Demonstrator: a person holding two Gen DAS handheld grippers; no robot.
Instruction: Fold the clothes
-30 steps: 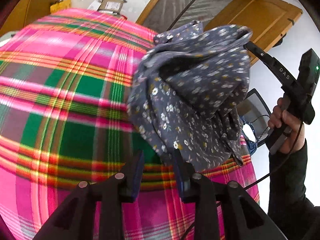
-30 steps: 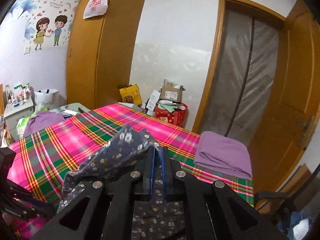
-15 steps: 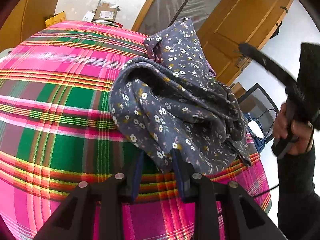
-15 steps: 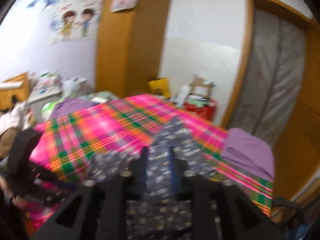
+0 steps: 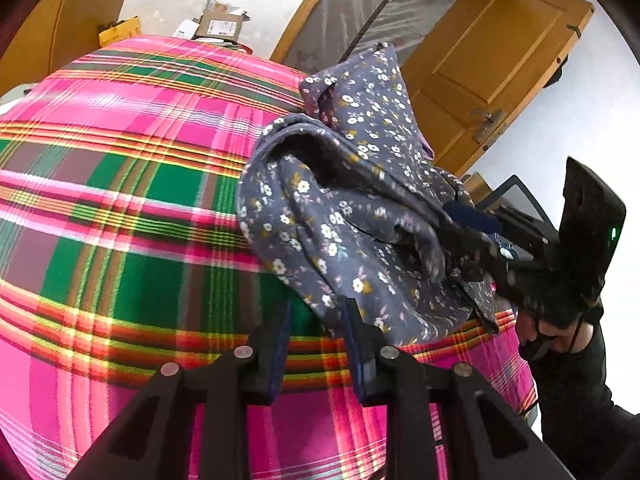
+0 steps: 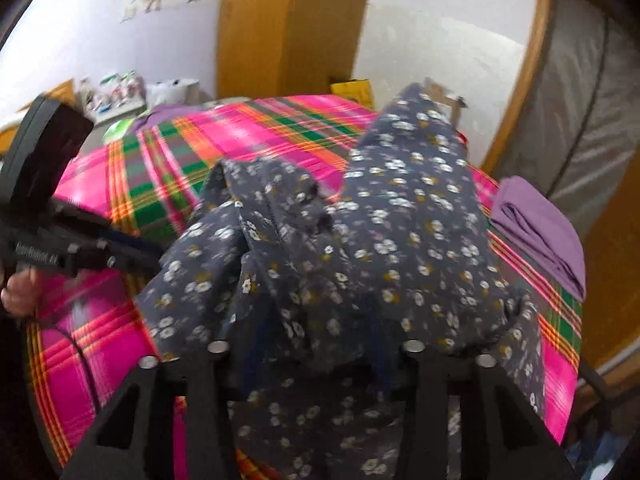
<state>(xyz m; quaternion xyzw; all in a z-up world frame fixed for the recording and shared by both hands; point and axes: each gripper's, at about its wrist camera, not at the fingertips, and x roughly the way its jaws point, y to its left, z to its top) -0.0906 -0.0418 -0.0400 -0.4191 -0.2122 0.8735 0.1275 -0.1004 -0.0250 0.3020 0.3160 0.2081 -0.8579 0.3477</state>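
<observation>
One purple cloth (image 6: 540, 232) lies folded beside the crumpled floral garment (image 5: 360, 216); my left gripper (image 5: 316, 344) gapes empty, my right gripper (image 6: 316, 344) has been closing around its fabric.

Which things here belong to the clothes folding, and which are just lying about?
Part of the job:
- floral garment, bunched on the plaid bedspread
- left tongs, open
- right tongs, fabric between them
- folded purple garment, at the bed's corner

Lying about:
- cardboard box
- yellow box
- wardrobe
- door
</observation>
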